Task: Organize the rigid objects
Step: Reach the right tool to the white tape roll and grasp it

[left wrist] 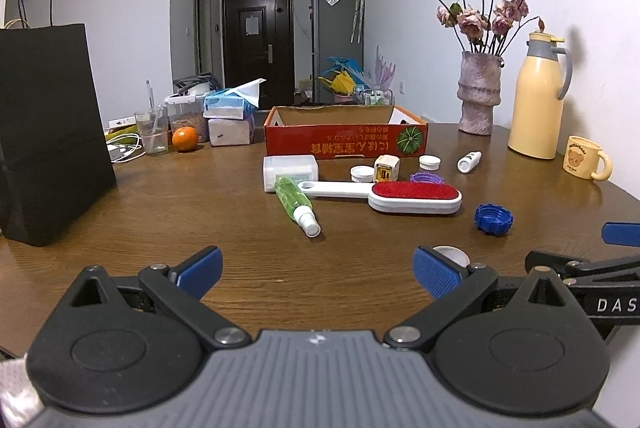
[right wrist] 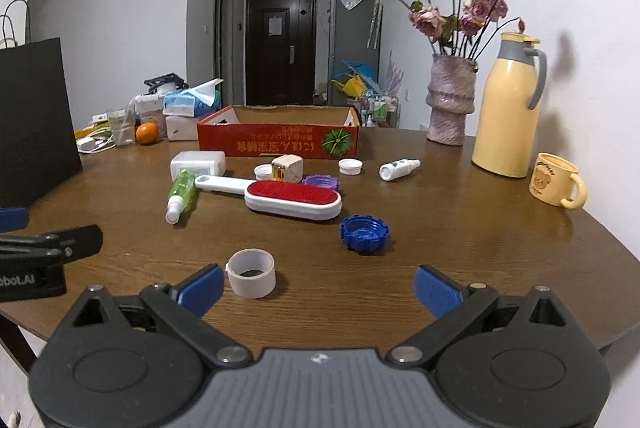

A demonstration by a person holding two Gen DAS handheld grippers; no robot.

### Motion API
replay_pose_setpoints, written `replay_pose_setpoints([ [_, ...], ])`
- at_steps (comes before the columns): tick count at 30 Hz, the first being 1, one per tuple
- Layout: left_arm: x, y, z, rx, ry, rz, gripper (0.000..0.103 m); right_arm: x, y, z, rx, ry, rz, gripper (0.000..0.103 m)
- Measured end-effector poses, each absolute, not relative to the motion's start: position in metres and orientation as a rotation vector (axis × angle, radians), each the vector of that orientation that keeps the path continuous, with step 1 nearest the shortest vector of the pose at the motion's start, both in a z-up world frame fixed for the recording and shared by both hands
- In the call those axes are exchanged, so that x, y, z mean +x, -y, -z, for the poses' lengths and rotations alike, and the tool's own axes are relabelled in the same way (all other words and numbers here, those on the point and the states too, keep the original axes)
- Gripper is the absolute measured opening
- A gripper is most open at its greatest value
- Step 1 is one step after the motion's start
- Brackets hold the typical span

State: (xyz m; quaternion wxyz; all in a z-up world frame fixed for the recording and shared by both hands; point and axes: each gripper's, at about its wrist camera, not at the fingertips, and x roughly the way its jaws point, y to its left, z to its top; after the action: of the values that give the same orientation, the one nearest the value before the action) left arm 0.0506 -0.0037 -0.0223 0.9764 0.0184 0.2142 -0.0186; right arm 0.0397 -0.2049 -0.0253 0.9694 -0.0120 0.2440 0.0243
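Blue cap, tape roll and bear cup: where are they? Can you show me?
blue cap (right wrist: 364,233): right wrist view, on its hollow middle.
tape roll (right wrist: 251,278): right wrist view, on its outer side wall.
bear cup (right wrist: 551,184): right wrist view, on the bear picture on its side.

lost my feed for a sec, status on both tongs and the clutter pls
Left tongs open, empty. Right tongs open, empty. Lint brush, bottles, caps, tape roll all loose on table; red box behind them. Nothing blocking.
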Motion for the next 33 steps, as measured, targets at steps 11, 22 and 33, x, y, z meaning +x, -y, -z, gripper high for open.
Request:
replay_pose_setpoints([
  [11,0.087,-0.005,0.040,0.025,-0.482,0.008,0.103,0.079,0.194,0.046,-0.037,-0.544,-0.112,0.098],
  [22,0.112,-0.016,0.056,0.008,-0.528,-0.011,0.103,0.119,0.178,0.067,-0.049,-0.600,-0.176,0.093],
  [33,0.133,-0.022,0.062,-0.005,-0.557,-0.009,0.103,0.151,0.167,0.083,-0.052,-0.659,-0.229,0.071],
])
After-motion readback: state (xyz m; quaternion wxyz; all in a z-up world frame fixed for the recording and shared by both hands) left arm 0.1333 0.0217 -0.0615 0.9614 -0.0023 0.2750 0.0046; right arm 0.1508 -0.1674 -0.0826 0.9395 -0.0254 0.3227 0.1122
